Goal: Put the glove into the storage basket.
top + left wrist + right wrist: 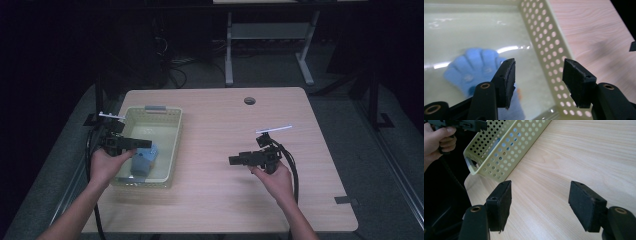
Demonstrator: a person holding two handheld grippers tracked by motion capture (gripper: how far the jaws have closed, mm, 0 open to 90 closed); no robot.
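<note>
Blue glove (474,68) in unlabelled basket (544,40)

1. High view: fixed above the person's side, facing forward and down; whole worktop (225,150), far.
2. Left gripper view: close, looking down into the basket (549,40).
3. Right gripper view: low over the worktop, facing the basket.
4. Shared: basket, worktop.

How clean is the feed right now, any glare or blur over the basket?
High view: dim, the room beyond the table nearly black, the blue glove small and soft. Left gripper view: white glare streaks on the basket floor, glove blurred, pads sharp. Right gripper view: evenly lit, wood grain crisp, dark at the left edge.
</note>
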